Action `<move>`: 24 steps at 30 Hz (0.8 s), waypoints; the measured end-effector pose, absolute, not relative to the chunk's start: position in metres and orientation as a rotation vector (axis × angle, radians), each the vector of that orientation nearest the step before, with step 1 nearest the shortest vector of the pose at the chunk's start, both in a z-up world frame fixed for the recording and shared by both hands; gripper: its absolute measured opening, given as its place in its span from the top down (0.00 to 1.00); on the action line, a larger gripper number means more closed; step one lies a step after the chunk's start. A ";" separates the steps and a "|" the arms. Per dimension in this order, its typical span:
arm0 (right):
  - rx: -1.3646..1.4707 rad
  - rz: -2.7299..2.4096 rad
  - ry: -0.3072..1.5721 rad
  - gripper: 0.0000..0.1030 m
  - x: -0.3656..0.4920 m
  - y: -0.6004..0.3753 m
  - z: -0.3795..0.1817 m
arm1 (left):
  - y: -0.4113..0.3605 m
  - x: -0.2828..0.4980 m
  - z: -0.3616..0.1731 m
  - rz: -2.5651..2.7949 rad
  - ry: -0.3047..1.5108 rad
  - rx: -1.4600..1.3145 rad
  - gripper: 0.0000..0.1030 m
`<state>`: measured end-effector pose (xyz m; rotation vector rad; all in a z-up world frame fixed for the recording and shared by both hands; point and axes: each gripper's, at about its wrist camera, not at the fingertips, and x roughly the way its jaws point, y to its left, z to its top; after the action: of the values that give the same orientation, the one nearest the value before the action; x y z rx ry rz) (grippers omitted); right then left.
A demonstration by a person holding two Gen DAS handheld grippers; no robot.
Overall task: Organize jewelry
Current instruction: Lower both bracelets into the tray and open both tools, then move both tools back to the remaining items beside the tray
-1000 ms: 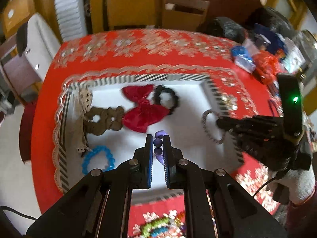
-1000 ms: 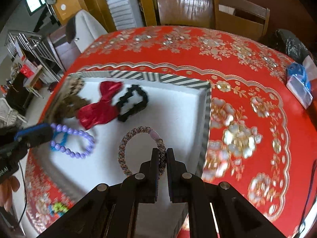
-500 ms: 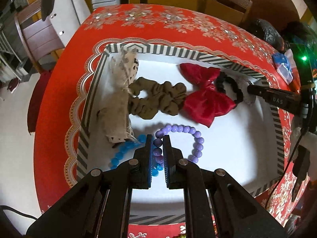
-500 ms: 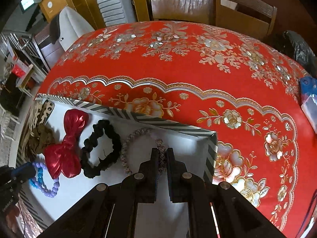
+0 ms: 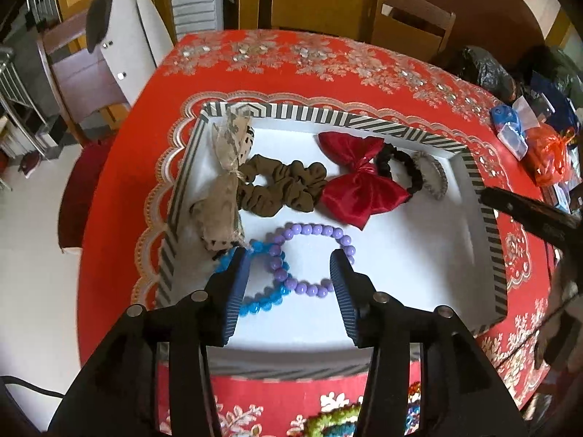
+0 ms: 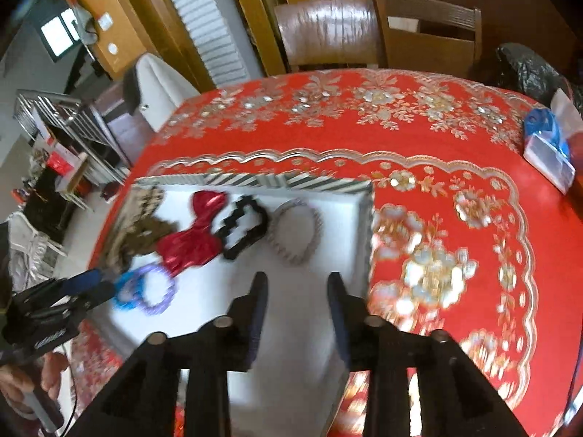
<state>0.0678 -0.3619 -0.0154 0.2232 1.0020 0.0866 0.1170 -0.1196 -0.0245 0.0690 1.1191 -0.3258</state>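
Observation:
A white tray with a striped rim (image 5: pixel 328 116) lies on a red tablecloth. My left gripper (image 5: pixel 289 258) hovers over its near-left part with its jaws opening. A purple bead bracelet (image 5: pixel 309 231) lies loose on the tray between them, overlapping a blue bead bracelet (image 5: pixel 262 302); the pads do not touch it. My right gripper (image 6: pixel 297 280) is also opening, with nothing between its fingers. A grey braided hair tie (image 6: pixel 295 233) lies just beyond it, beside a black scrunchie (image 6: pixel 242 225). The tray also holds a red bow (image 5: pixel 360 189), a brown scrunchie (image 5: pixel 284 185) and a beige dotted bow (image 5: pixel 226 189).
Wooden chairs (image 6: pixel 426 32) stand behind the table. A blue-and-white packet (image 6: pixel 546 145), an orange packet (image 5: pixel 546 153) and a black bag (image 5: pixel 484 69) sit at the table's right. Colourful beads (image 5: pixel 328 422) lie on the cloth in front of the tray.
Both grippers went from shut to open. The left one let the purple bracelet down beside the blue one. The right one released the grey hair tie by the black scrunchie and drew back.

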 end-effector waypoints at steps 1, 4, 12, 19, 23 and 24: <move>0.223 0.089 1.000 0.67 0.060 -0.358 -0.014 | -0.119 0.114 -0.022 -0.322 1.115 0.068 0.56; 0.230 0.093 1.006 0.66 0.036 -0.346 -0.013 | -0.114 0.099 -0.014 -0.304 1.090 0.080 0.56; 0.251 0.103 0.999 0.66 -0.017 -0.321 -0.011 | -0.099 0.056 -0.004 -0.287 1.079 0.087 0.56; 0.245 0.095 0.993 0.61 -0.050 -0.302 -0.006 | -0.087 0.026 0.002 -0.282 1.066 0.086 0.56; 0.249 0.093 0.990 0.61 -0.063 -0.295 -0.005 | -0.080 0.009 0.005 -0.279 1.058 0.090 0.52; 0.246 0.092 0.990 0.61 -0.066 -0.293 -0.005 | -0.078 0.005 0.006 -0.278 1.056 0.087 0.52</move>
<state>-0.0660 -0.2930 -0.0045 0.2460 0.9904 0.0917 0.0047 -0.0778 0.0058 0.0873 1.0561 -0.2776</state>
